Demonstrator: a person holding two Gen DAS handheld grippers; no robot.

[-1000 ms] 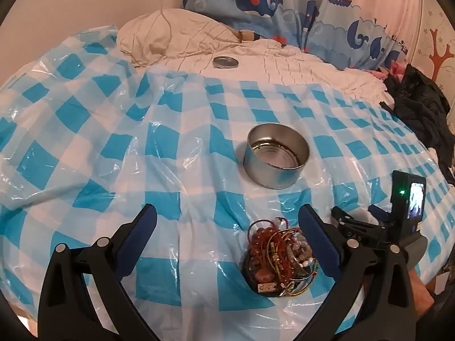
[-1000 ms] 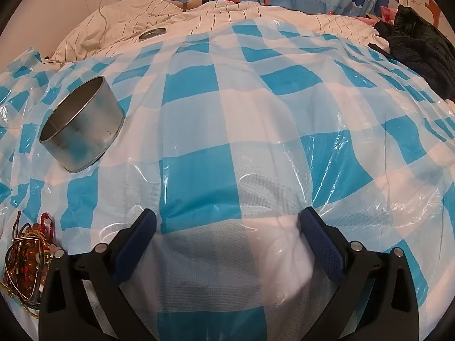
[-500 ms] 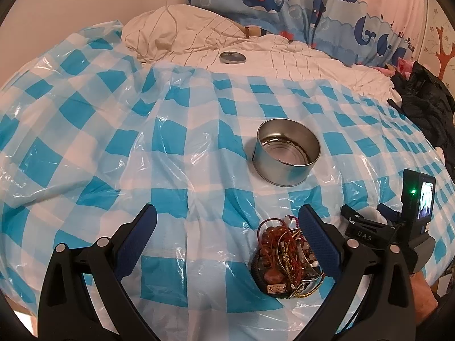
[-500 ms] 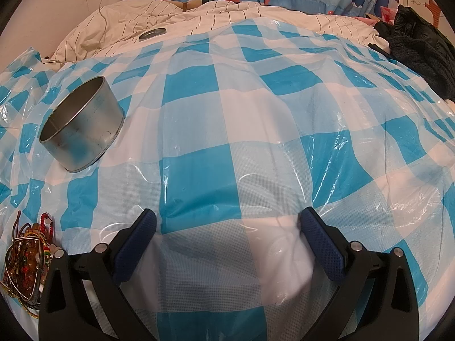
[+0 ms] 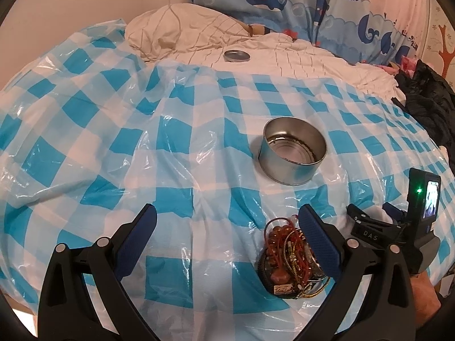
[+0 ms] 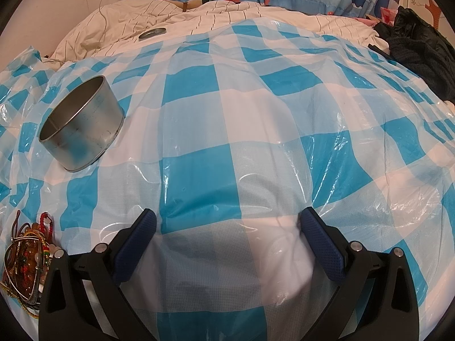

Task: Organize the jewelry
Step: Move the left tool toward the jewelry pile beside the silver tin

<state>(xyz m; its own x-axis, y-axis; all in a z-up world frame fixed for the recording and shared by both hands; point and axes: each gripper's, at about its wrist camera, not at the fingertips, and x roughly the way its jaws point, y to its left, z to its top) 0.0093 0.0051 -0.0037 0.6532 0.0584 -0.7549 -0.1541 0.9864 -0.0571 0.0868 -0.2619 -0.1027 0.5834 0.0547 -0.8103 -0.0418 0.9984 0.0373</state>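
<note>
Item: jewelry tangle (image 5: 290, 258). A knot of red-brown beads, red cord and gilt chain, heaped on a small dark tray or lid, is set on the blue-and-white checked plastic sheet (image 5: 176, 147) that is spread over a bed. It is seen just inside the right-hand finger of the left gripper (image 5: 227, 244), and at the far left edge of the right wrist view (image 6: 25, 261).

Item: round metal tin (image 5: 293, 153). Open-topped and apparently empty, it stands upright on the sheet beyond the jewelry, apart from it. A matching metal lid (image 5: 236, 55) lies well back on the striped bedding (image 5: 284, 56).

Item: left gripper. Its jaws are spread wide and nothing is held; the tangle is off-centre between them, close to one pad.

Item: right gripper (image 6: 227, 244). Its jaws are likewise spread wide and empty, over bare sheet; whether the fingertips touch the plastic cannot be told.

Risks noted:
- A closing of the left jaws as now placed is judged likely to catch only the edge of the tangle, or to push the dark tray aside.
- Strands are interlocked; one piece lifted is expected to drag others and scatter them.
- The plastic is loose and wrinkled over soft bedding; a fold may be pinched with the jewelry, and the tin may be tipped if the sheet is pulled.
- Thin chain may slip through the pads.
</note>
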